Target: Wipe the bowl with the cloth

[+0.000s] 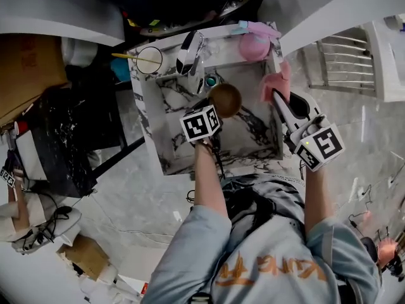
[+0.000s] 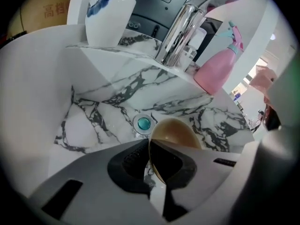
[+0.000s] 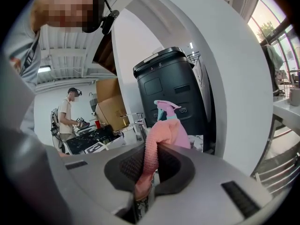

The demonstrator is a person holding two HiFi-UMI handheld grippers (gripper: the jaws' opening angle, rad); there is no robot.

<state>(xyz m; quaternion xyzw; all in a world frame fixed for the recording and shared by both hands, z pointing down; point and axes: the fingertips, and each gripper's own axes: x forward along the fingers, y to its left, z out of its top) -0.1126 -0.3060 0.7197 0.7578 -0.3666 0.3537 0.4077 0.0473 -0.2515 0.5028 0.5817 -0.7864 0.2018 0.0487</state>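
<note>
A brown bowl [image 1: 225,99] hangs tilted over the marble sink [image 1: 166,145]; my left gripper [image 1: 214,114] is shut on its rim. In the left gripper view the bowl [image 2: 174,134] stands on edge between the jaws, above the teal drain [image 2: 143,123]. My right gripper [image 1: 282,101] is at the sink's right rim, shut on a pink cloth [image 1: 276,85] that hangs from it. The right gripper view shows the cloth [image 3: 157,144] pinched between the jaws. Bowl and cloth are apart.
A chrome faucet [image 2: 180,29] and a white cup [image 2: 108,15] stand on the sink's back ledge. A pink spray bottle [image 2: 220,64] stands at the back right corner. A metal rack [image 1: 338,62] lies to the right. Another person [image 3: 68,116] stands far off.
</note>
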